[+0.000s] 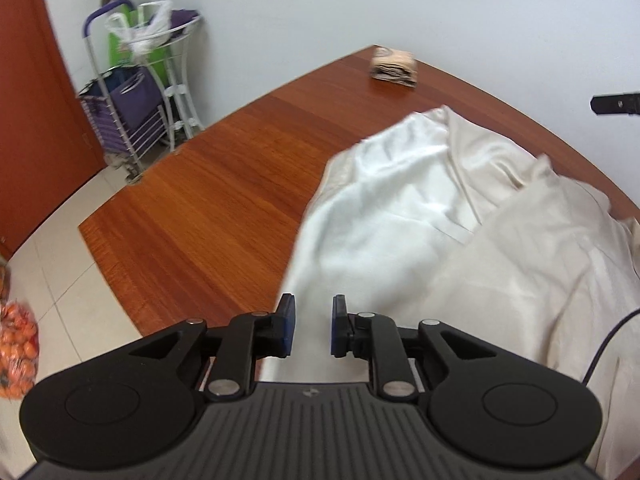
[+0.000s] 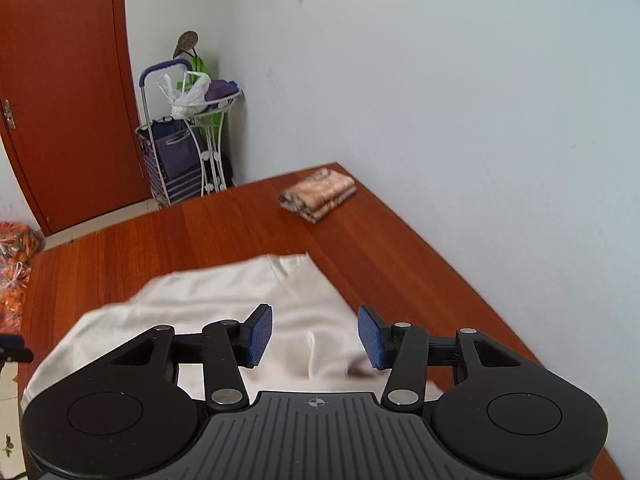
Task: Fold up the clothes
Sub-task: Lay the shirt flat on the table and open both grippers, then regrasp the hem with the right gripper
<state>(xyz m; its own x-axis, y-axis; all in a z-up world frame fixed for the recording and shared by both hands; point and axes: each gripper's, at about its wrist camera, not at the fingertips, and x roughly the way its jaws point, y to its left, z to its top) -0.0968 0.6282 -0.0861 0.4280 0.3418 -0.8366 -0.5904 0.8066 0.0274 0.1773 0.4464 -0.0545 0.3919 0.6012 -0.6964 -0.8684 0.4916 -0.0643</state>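
Observation:
A cream-white garment [image 1: 460, 216] lies rumpled on the wooden table [image 1: 208, 184], with one part laid over another. My left gripper [image 1: 313, 326] hovers over its near left edge, jaws a small way apart and nothing pinched between the blue pads. In the right wrist view the same garment [image 2: 224, 296] spreads below my right gripper [image 2: 315, 336], which stands open above the cloth with nothing between its fingers. The tip of the right gripper [image 1: 616, 104] shows at the right edge of the left wrist view.
A folded patterned cloth [image 2: 318, 194] sits near the table's far corner by the white wall. Beyond the table stand a purple shopping trolley [image 1: 128, 112], a white wire stand [image 2: 212, 136] with bags, and a brown door [image 2: 60, 92]. Bags of oranges [image 1: 16, 352] lie on the tiled floor.

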